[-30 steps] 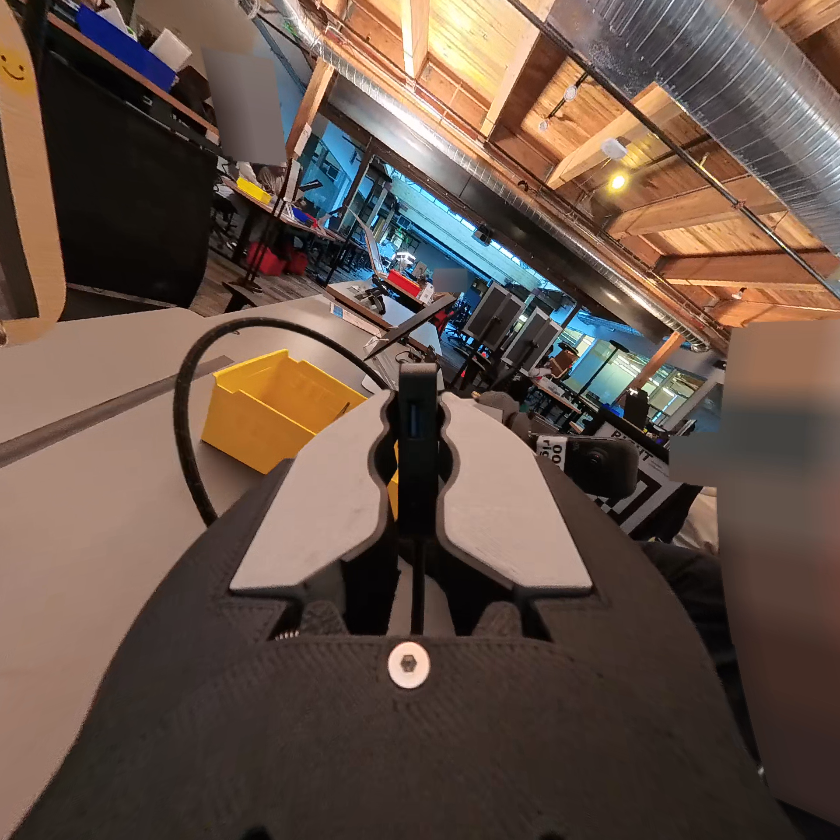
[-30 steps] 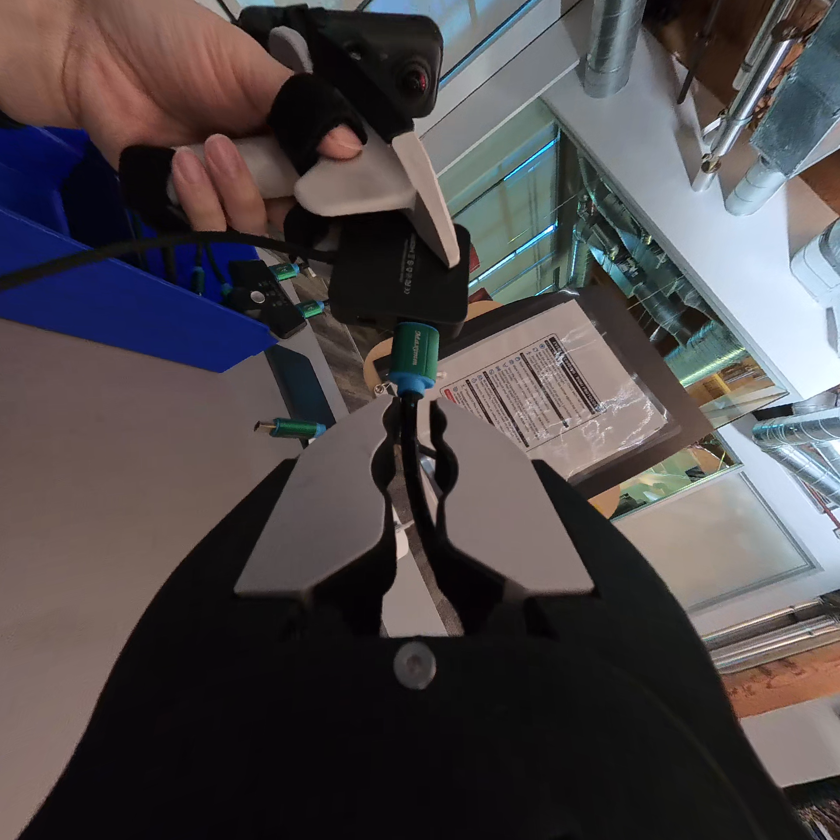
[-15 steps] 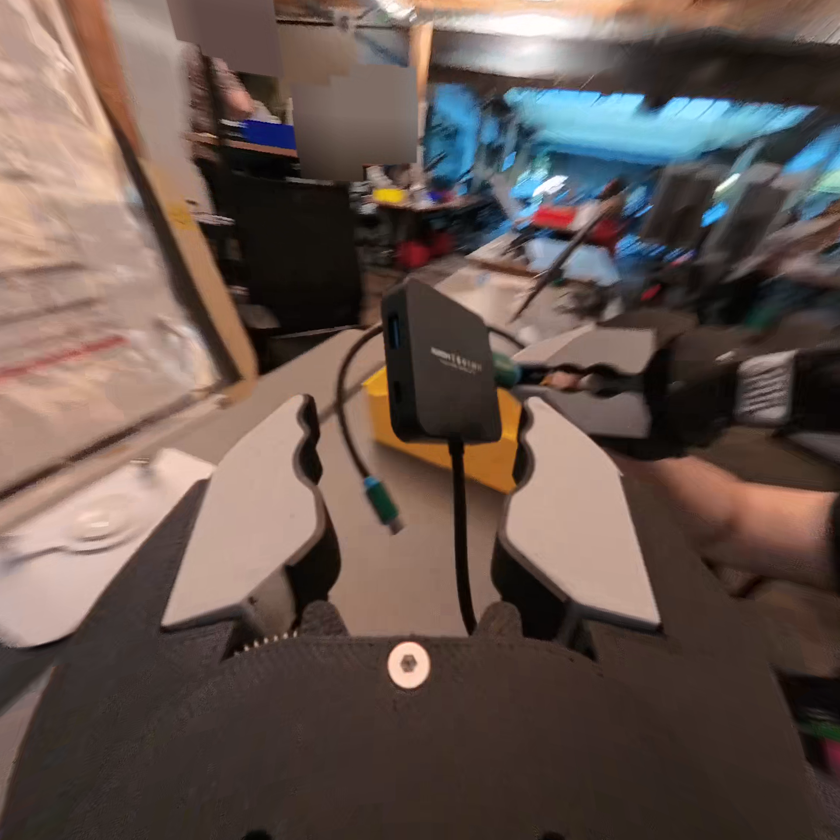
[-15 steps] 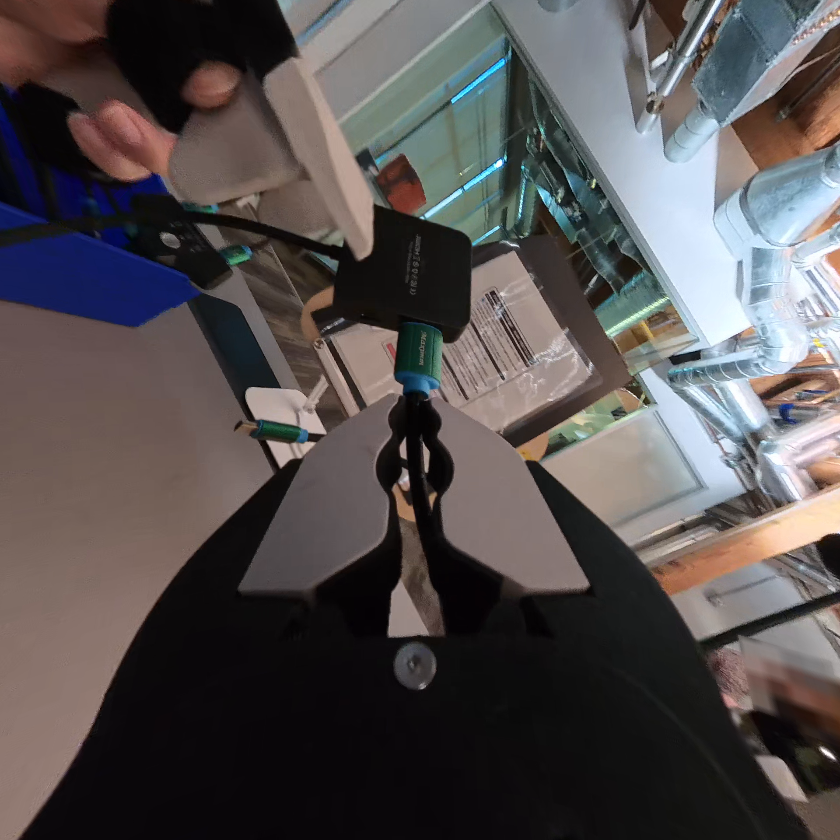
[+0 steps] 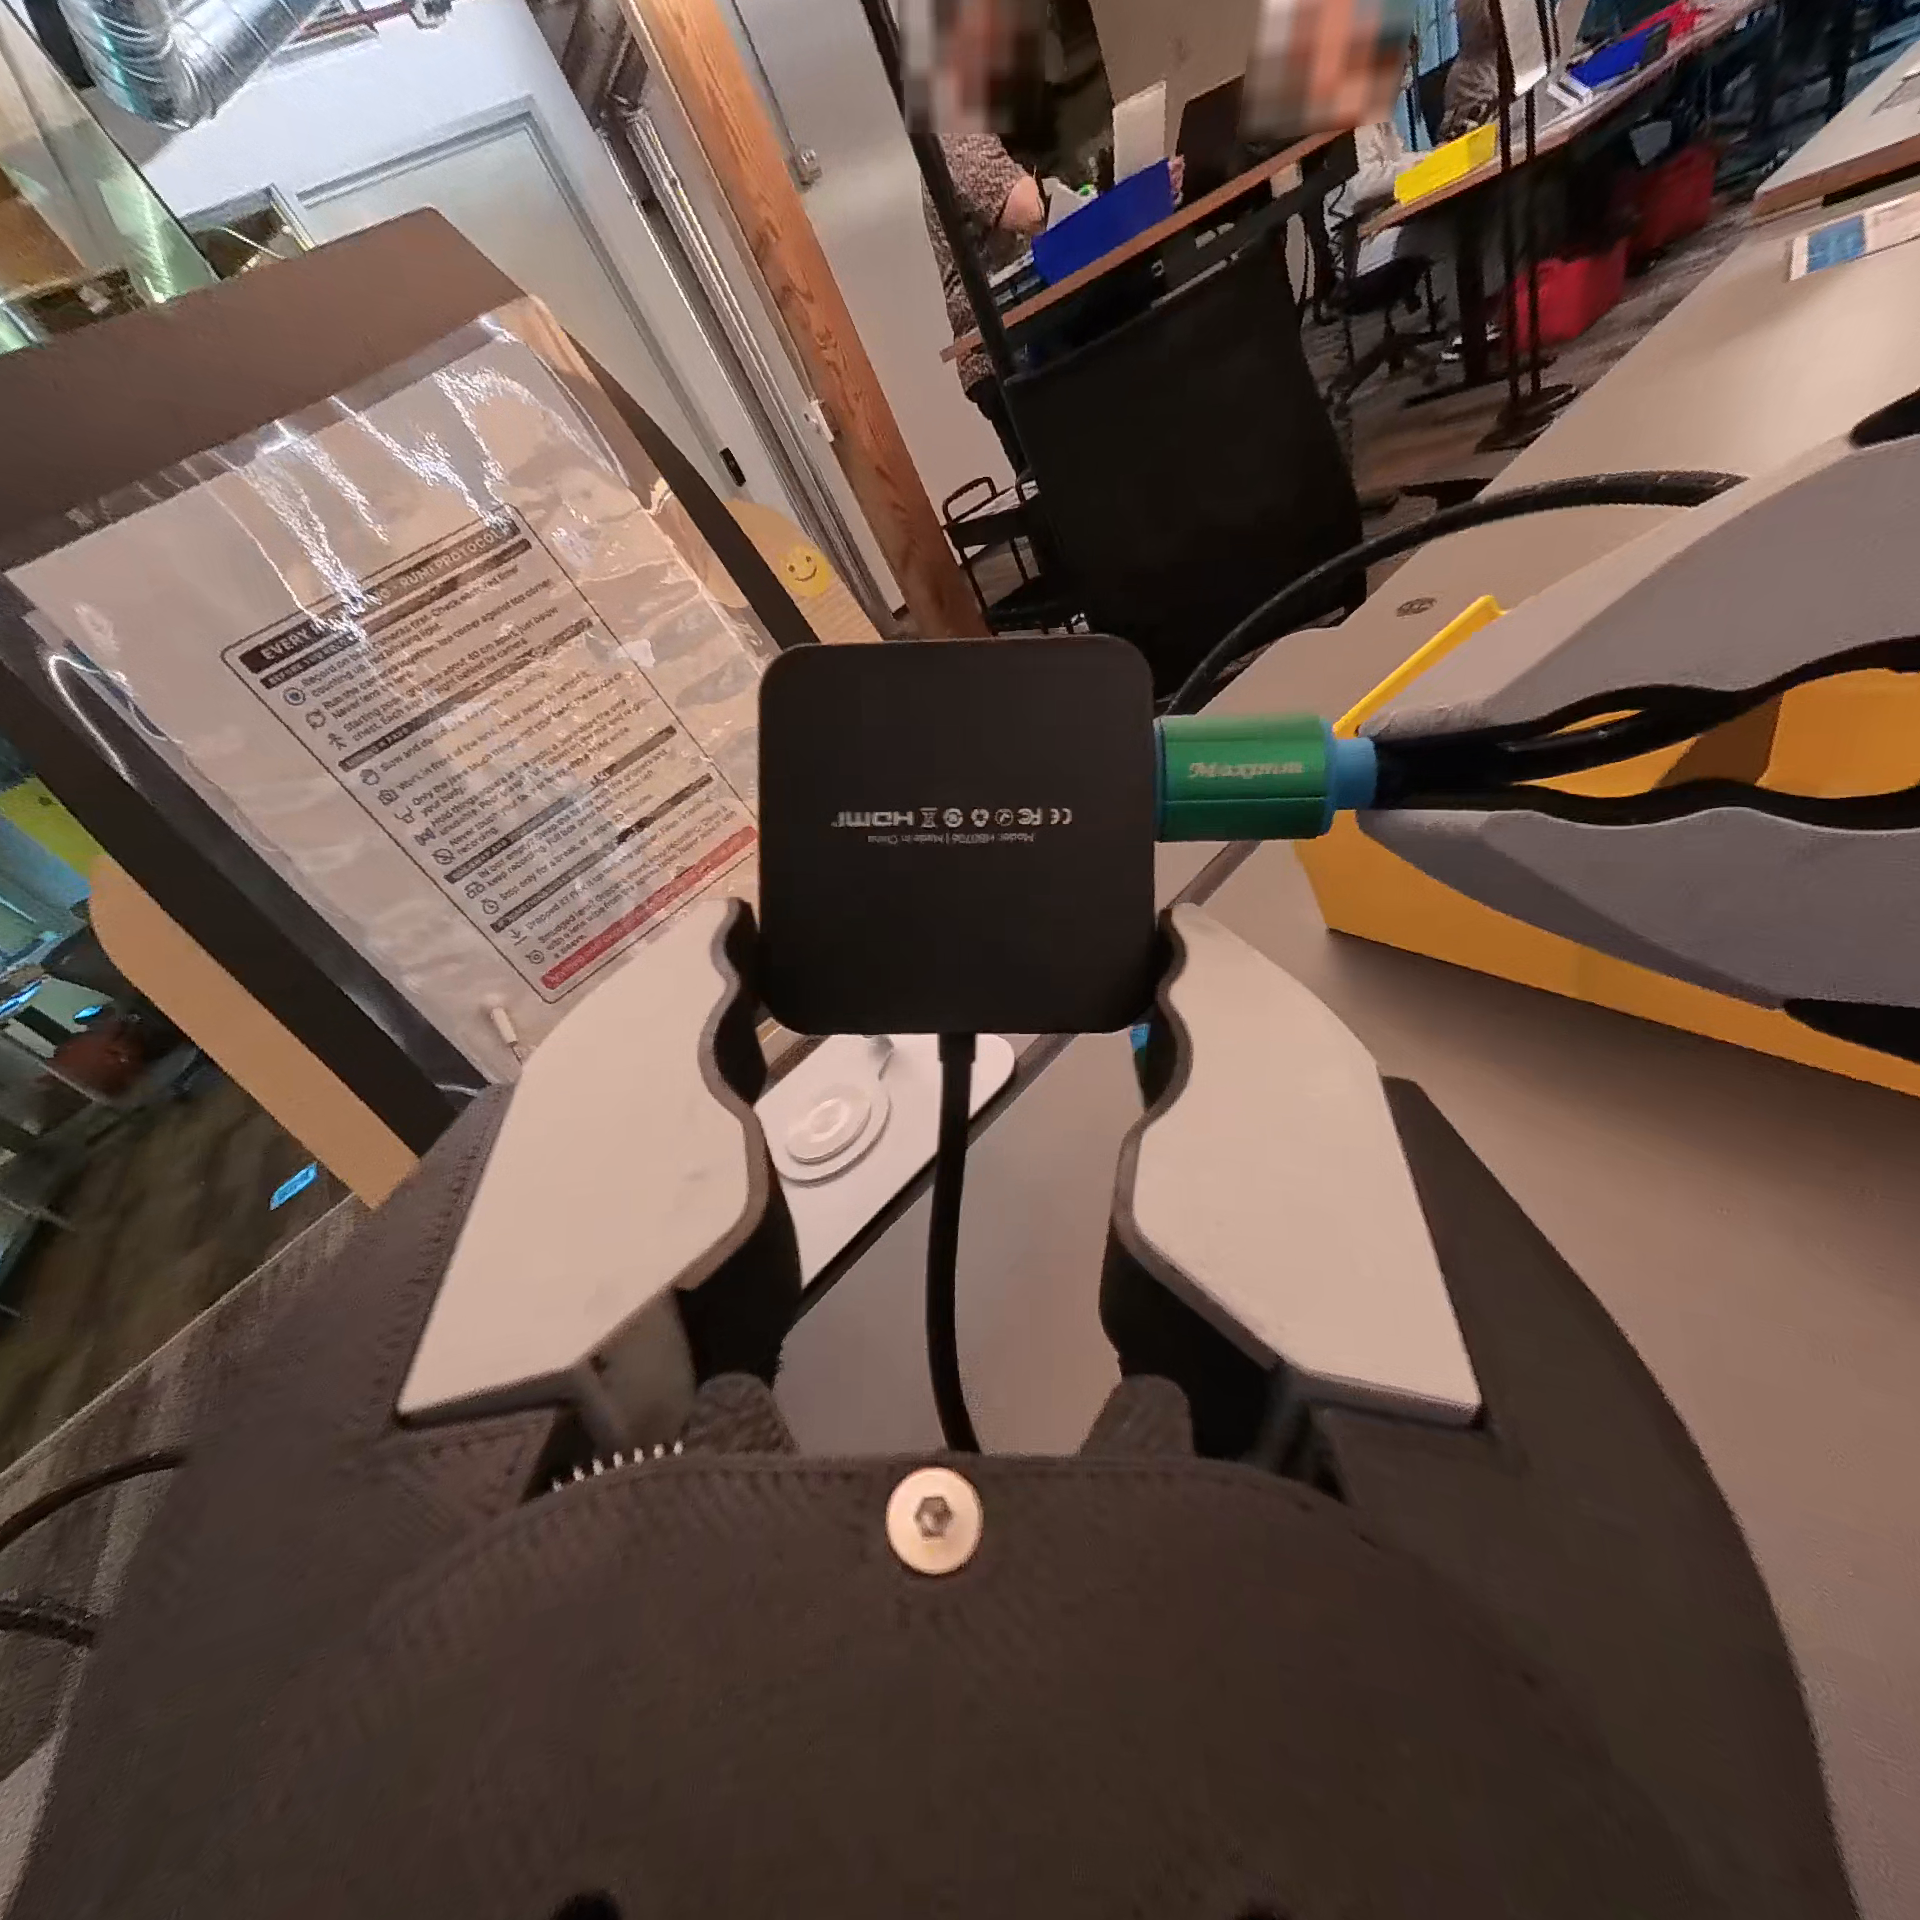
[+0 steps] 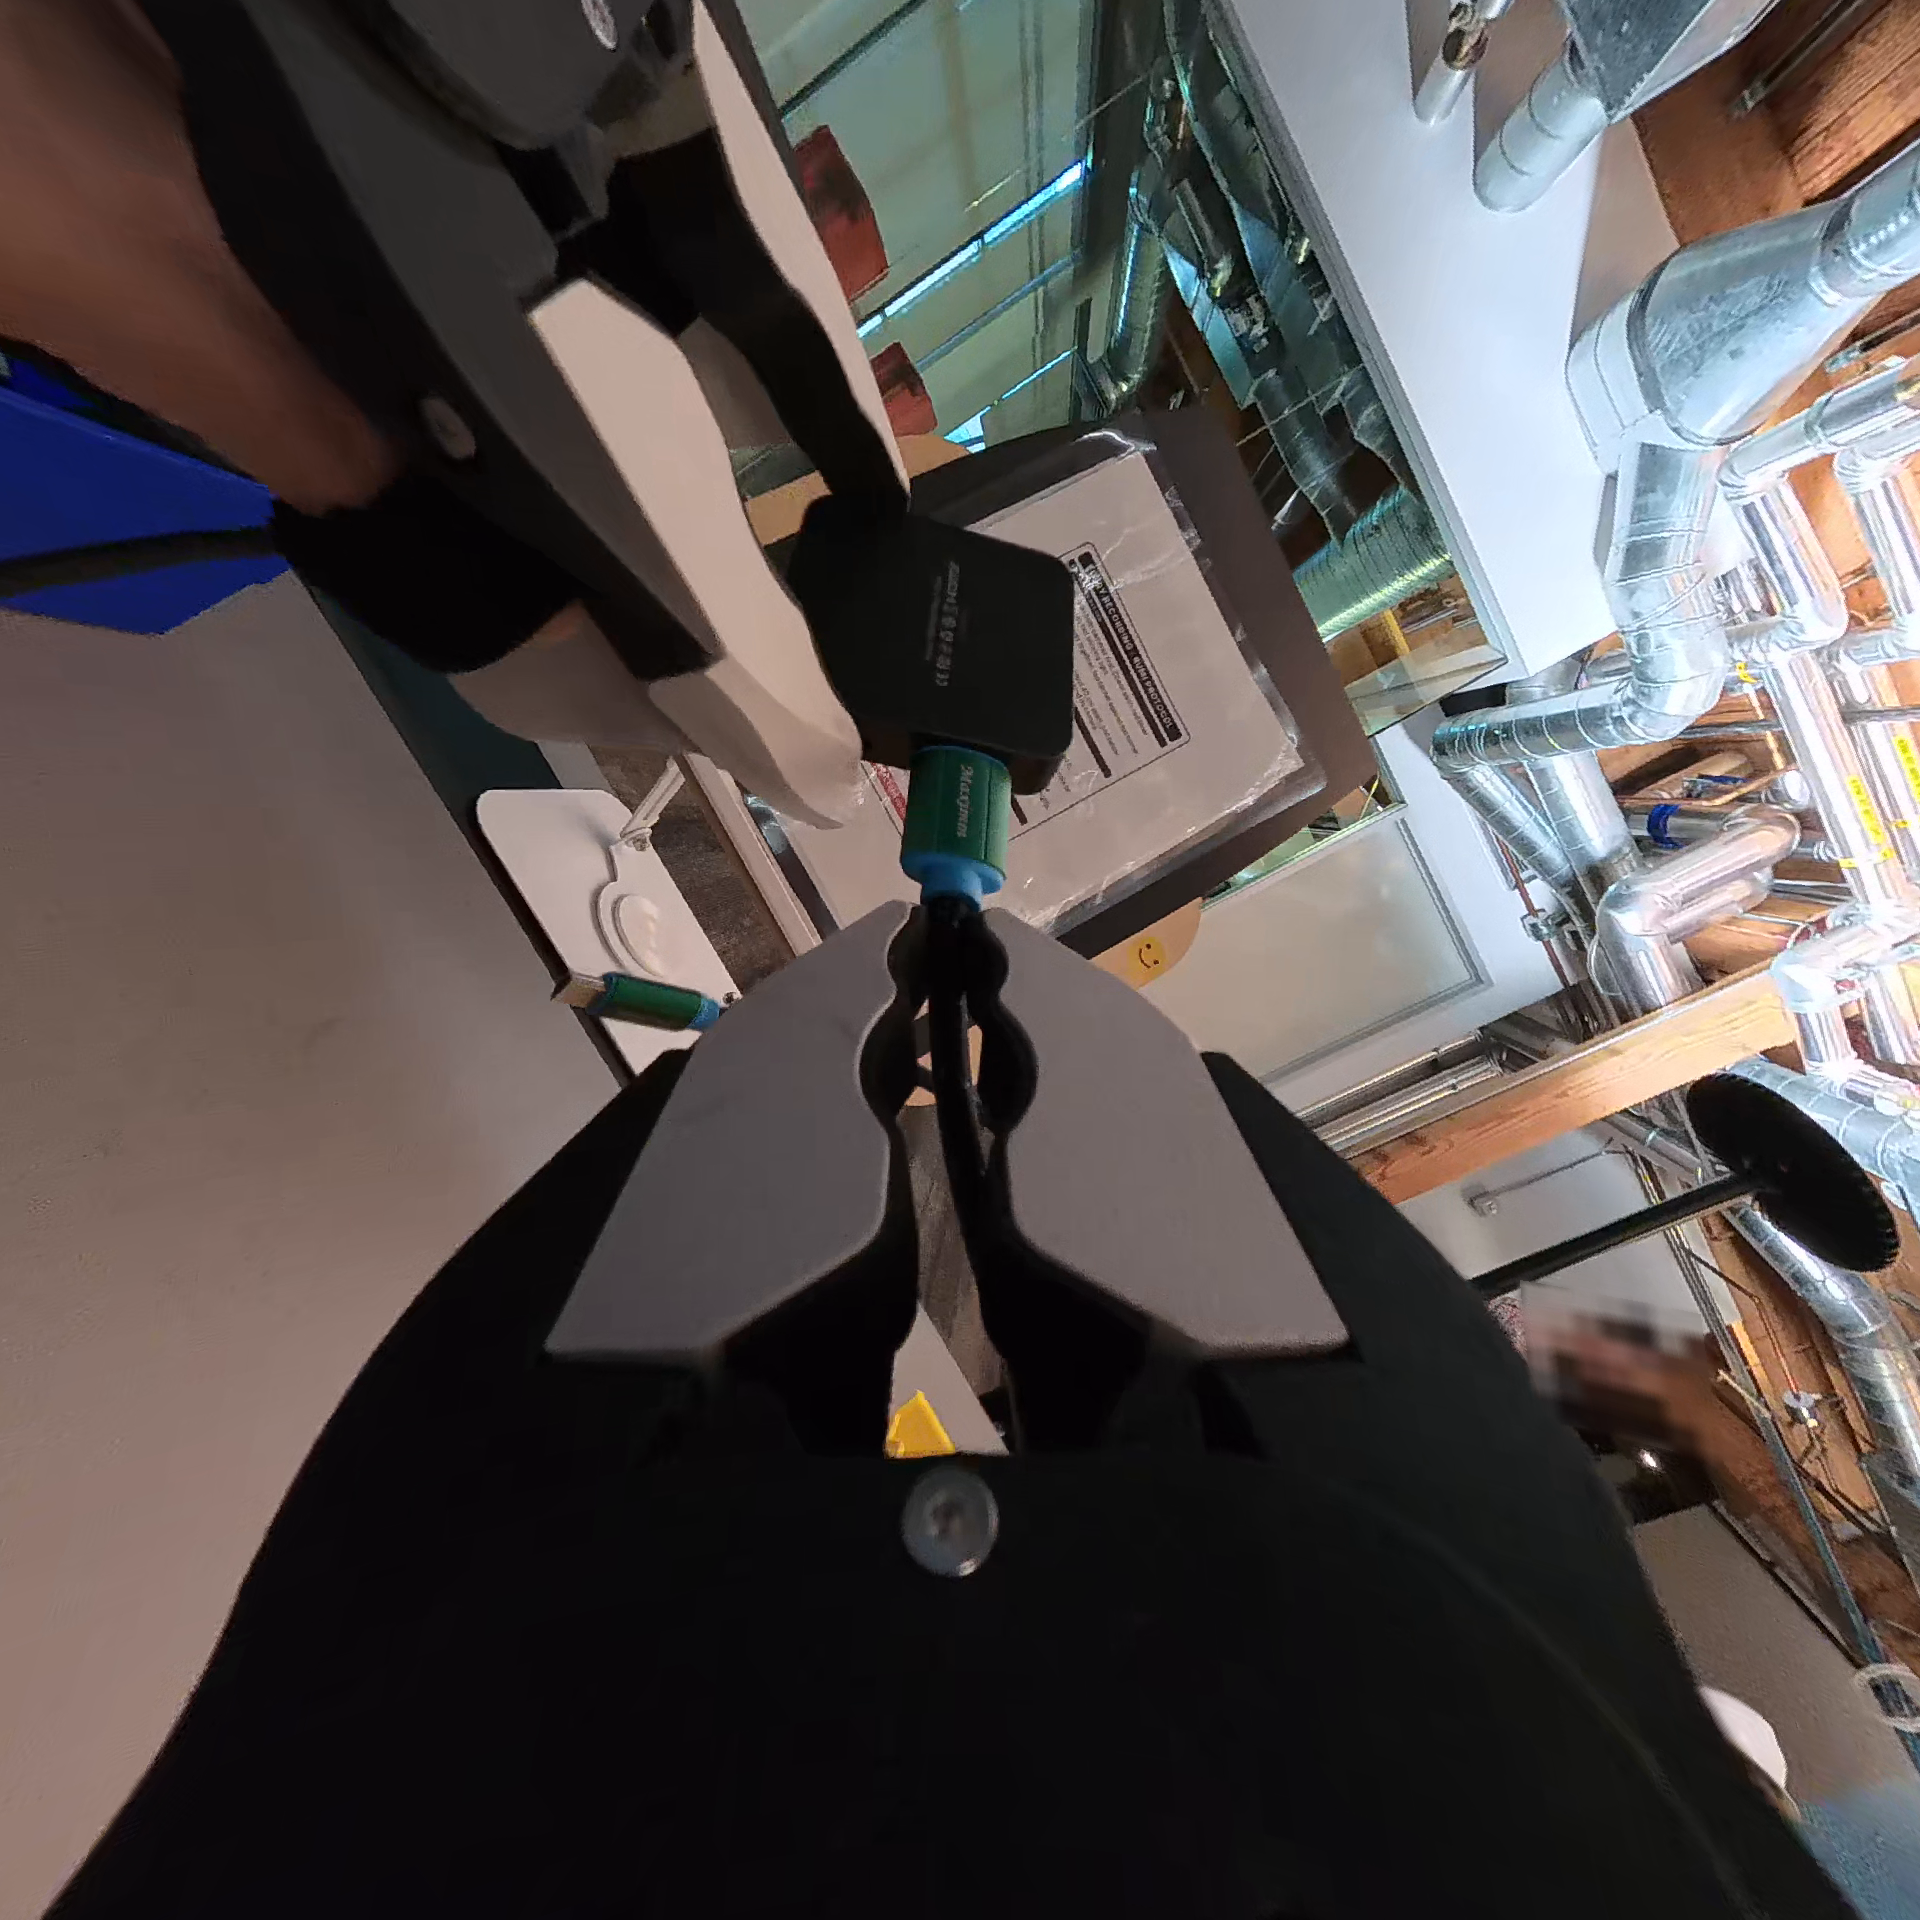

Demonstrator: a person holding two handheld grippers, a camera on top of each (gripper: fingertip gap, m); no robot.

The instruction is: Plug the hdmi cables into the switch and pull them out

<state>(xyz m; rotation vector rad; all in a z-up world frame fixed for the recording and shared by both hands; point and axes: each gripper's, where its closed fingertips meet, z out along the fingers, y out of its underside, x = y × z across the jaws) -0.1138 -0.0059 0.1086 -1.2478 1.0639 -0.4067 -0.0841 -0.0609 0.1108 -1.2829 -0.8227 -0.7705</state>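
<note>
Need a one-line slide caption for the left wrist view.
Left hand-held gripper clamps the black switch while the right hand-held gripper holds the plugged-in green HDMI cable.

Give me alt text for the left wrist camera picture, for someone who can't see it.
The left gripper clamps a black square switch by its sides, above a grey table. A green plug is seated in the switch's right edge, its cable pinched by the right gripper reaching in before a yellow bin.

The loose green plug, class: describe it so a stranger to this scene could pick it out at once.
Start at the grey table in the right wrist view. Near its edge, beside a white pad, lies the loose green plug, metal tip bare. The other green plug is seated in the black switch.
</note>
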